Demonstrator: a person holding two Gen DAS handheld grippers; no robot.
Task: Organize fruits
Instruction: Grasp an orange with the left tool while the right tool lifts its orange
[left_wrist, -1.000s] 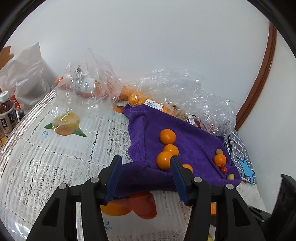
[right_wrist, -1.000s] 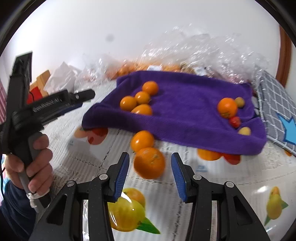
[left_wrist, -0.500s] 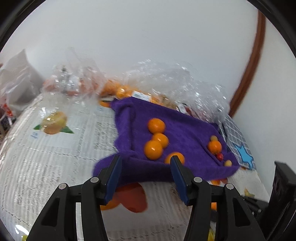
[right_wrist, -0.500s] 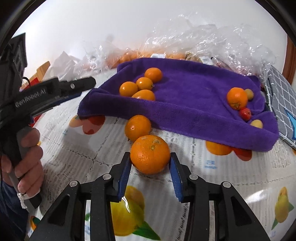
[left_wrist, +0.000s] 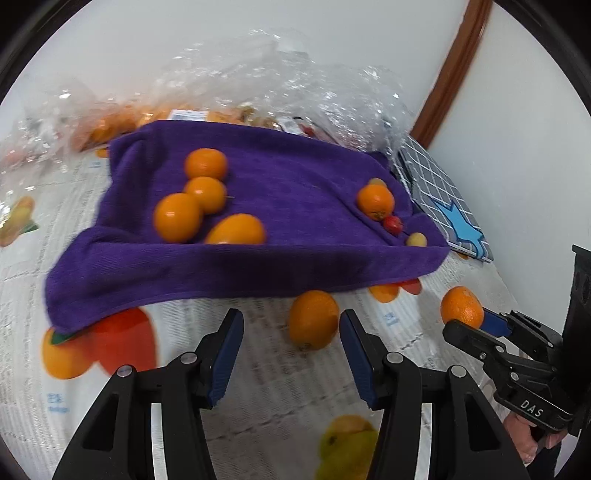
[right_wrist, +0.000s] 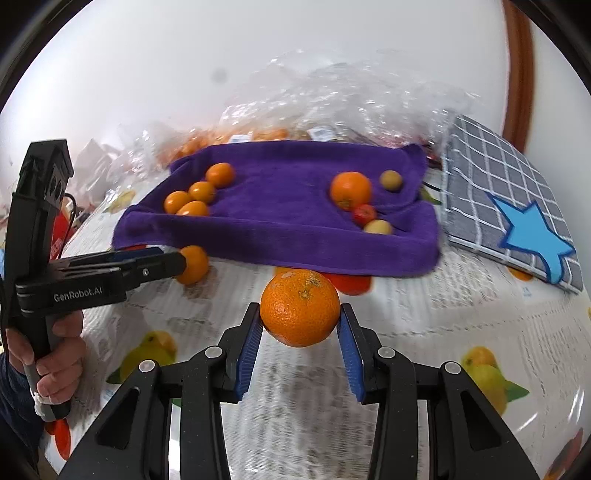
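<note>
Right gripper (right_wrist: 301, 330) is clamped on a big orange (right_wrist: 300, 307), both blue pads pressed to its sides, lifted just in front of the purple towel (right_wrist: 280, 221). Left gripper (left_wrist: 291, 349) is wide apart with nothing in it, a smaller orange (left_wrist: 313, 319) sitting on the tablecloth (left_wrist: 258, 369) by its right finger. Writing: "GenRobot.AI" on the left gripper's body, "DAS" on the right's.
</note>
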